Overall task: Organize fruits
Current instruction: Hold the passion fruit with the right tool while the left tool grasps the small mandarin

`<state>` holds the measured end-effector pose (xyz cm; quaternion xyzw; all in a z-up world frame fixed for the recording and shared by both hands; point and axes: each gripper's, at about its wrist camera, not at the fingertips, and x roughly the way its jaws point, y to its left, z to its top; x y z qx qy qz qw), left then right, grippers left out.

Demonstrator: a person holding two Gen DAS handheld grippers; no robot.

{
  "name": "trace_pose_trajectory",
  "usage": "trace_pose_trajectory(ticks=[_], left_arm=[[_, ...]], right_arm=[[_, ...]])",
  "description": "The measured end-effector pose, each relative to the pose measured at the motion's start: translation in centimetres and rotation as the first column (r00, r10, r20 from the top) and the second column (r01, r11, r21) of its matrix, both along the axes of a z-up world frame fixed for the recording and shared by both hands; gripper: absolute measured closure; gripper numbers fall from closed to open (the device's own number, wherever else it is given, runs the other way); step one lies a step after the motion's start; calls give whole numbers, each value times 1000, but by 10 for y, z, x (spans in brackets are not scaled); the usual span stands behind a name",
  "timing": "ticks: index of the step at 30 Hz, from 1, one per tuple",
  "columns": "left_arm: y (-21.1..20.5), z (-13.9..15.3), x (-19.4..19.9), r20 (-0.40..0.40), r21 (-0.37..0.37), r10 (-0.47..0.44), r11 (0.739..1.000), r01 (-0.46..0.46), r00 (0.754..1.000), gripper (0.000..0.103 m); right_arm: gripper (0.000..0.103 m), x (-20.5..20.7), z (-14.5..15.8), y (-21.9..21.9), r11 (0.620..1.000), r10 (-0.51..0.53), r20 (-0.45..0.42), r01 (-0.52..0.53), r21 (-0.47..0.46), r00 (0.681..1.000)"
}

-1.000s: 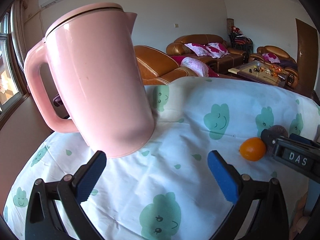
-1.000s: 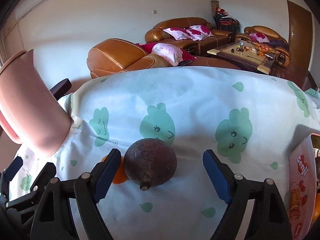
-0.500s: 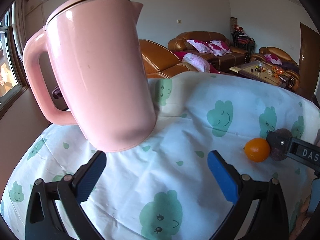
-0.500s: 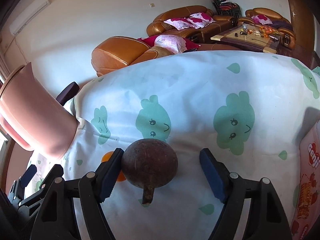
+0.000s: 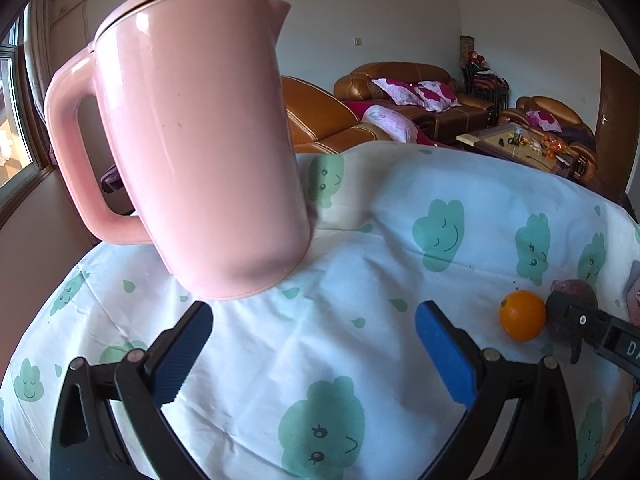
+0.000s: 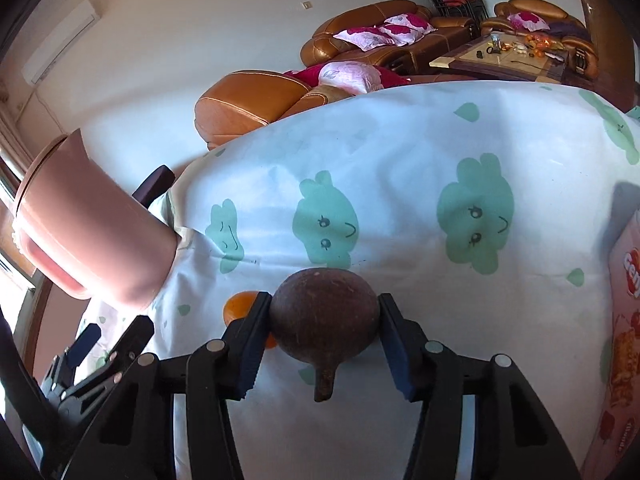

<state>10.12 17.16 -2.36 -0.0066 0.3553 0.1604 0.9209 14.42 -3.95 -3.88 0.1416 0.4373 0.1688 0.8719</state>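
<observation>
Right hand-held gripper (image 6: 324,330) has closed onto the dark brown fruit (image 6: 323,316) beside the orange (image 6: 240,306); left hand-held gripper (image 5: 314,350) gapes wide, holding nothing

The right gripper (image 6: 323,340) clamps a dark brown mangosteen (image 6: 323,315), its blue pads (image 6: 252,344) pressing both sides and the stem pointing back toward the camera. Just behind the left finger, an orange fruit (image 6: 239,304) lies on the white tablecloth (image 6: 400,152) printed with green smiling clouds. A pink kettle (image 6: 86,236) stands at the left. The left gripper (image 6: 92,354) shows low in that corner; whether it is parted cannot be told. A snack packet (image 6: 626,304) lies at the right edge.
</observation>
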Motion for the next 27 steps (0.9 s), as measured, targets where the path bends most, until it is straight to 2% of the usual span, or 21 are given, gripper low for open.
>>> trace_pose_trajectory(ticks=[5, 8, 14, 17, 19, 21, 24, 27], left_arm=[[0, 0, -2, -3, -6, -2, 1000, 2, 1000, 0], [-4, -1, 0, -12, 4, -13, 1000, 13, 1000, 0], [-7, 0, 0, 2, -4, -37, 999, 37, 999, 0], [-9, 1, 0, 14, -11, -57, 998, 57, 998, 0], [-12, 3, -1, 30, -27, -87, 996, 88, 996, 0], [-17, 5, -2, 50, -65, -143, 987, 146, 988, 0], [-29, 8, -2, 66, -118, -239, 962, 245, 969, 0], [-46, 9, 4, 68, -130, -317, 937, 324, 946, 1]], right_arm=[[48, -14, 0, -7, 999, 42, -39, -41, 16, 998], [48, -18, -3, -6, 998, 67, -29, -67, -8, 997], [45, -24, -2, 16, 977, 103, 16, -98, -187, 995], [49, -37, -2, 18, 964, 109, 59, -91, -252, 992], [49, -48, 2, 11, 970, 91, 81, -70, -232, 993], [49, -62, 12, 0, 978, 59, 143, -28, -208, 988], [49, -89, 26, -13, 979, 32, 227, 16, -205, 973], [49, -114, 31, -26, 977, 1, 267, 57, -207, 964]])
